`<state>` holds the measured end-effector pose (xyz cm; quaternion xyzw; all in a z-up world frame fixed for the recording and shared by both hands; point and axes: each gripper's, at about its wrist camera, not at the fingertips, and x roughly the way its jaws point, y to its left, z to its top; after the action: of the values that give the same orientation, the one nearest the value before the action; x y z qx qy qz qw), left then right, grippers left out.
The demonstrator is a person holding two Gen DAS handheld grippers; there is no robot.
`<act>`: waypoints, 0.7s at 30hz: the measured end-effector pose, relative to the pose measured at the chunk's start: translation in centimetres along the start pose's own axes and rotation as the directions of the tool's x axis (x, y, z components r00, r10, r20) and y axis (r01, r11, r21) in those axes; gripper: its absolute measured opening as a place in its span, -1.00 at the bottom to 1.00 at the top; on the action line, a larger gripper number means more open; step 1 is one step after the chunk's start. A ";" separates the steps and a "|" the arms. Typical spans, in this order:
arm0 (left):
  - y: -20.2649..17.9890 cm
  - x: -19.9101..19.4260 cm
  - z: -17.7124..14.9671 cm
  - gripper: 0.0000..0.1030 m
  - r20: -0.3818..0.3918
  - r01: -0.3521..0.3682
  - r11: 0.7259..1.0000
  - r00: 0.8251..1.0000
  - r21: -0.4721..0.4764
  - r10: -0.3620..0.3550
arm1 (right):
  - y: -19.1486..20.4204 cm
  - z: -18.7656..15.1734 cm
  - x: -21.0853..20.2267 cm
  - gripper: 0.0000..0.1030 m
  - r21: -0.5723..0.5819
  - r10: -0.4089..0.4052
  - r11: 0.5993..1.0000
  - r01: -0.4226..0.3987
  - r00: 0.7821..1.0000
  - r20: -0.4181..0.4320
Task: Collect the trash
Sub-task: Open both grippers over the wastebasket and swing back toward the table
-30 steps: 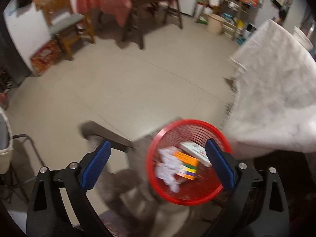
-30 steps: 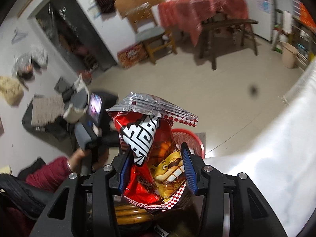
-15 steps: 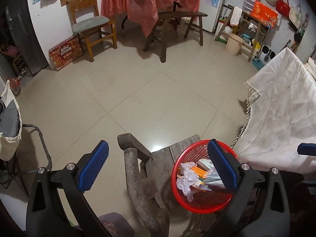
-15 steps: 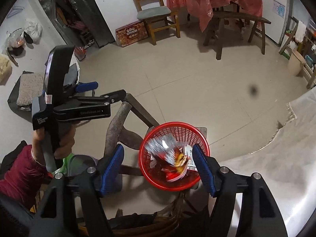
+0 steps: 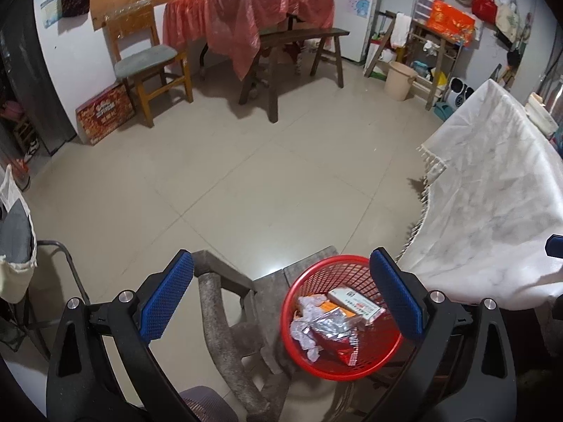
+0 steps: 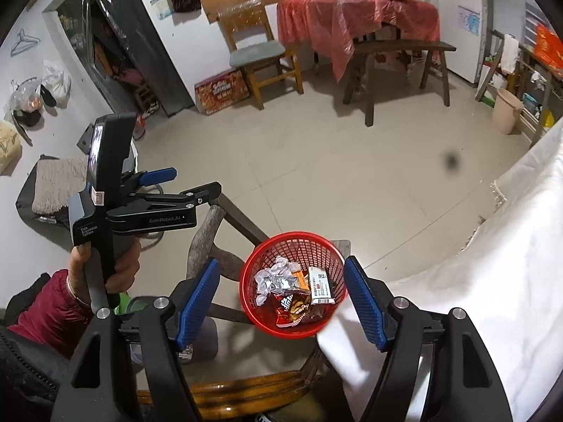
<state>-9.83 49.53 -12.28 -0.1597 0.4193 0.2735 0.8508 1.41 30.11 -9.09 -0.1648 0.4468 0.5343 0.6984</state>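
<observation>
Gone from the right gripper (image 6: 281,307) is the red snack bag (image 6: 293,307): a second ago it was clamped between the blue pads, and now it lies in the red basket (image 6: 246,281) on top of the crumpled white paper (image 6: 278,267) and the small white carton (image 6: 320,286). The jaws have spread wide since then and hold nothing. Seen from this wrist, the basket sits at about six o'clock, framed between the two fingers, on a worn wooden chair, with the white tablecloth (image 6: 492,263) at four o'clock.

That drop finishes one piece of trash, I judge; the cloth shows nothing else to collect in either view, so whether more remains cannot be told.

Over at nine o'clock in the right view, a hand (image 6: 105,267) in a dark red sleeve holds the left gripper (image 5: 278,295) pointing across the picture. Its own camera shows its jaws wide apart and empty, aimed steeply down, with the basket at five o'clock near its right-hand pad (image 5: 396,299).
</observation>
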 end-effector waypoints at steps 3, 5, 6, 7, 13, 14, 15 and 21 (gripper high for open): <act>-1.1 -1.2 0.5 0.87 0.026 0.007 1.000 1.000 0.020 -0.008 | -0.6 -0.7 -1.8 0.44 0.009 -0.013 1.000 0.013 0.999 0.040; -2.2 -2.2 0.9 0.87 0.046 0.010 0.999 0.999 0.037 -0.012 | -1.2 -1.1 -3.3 0.45 0.024 -0.021 1.000 0.019 0.997 0.071; -2.8 -2.8 1.1 0.87 0.056 0.012 0.999 0.998 0.045 -0.015 | -1.5 -1.3 -4.0 0.45 0.030 -0.023 0.999 0.021 0.996 0.084; -3.2 -3.2 1.2 0.87 0.064 0.014 0.998 0.998 0.054 -0.018 | -1.9 -1.5 -4.6 0.46 0.037 -0.027 0.999 0.023 0.995 0.097; -6.9 -6.7 2.3 0.87 0.142 0.012 0.993 0.990 0.114 -0.028 | -4.6 -3.4 -9.1 0.52 0.093 -0.053 0.995 0.035 0.980 0.192; -7.6 -7.3 2.4 0.87 0.154 0.011 0.992 0.988 0.123 -0.030 | -5.3 -3.9 -10.1 0.54 0.107 -0.059 0.994 0.037 0.976 0.211; -8.2 -7.8 2.5 0.87 0.165 0.012 0.991 0.986 0.131 -0.033 | -5.9 -4.4 -10.8 0.55 0.119 -0.063 0.992 0.037 0.972 0.225; -13.6 -11.9 3.3 0.87 0.232 0.080 0.983 0.966 0.166 -0.118 | -10.0 -7.6 -15.6 0.65 0.204 -0.136 0.976 0.072 0.939 0.316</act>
<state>-5.60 36.37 -0.19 -0.0794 0.3245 0.2145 0.9178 6.46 11.66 -3.21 -0.0300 0.3639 0.4715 0.8027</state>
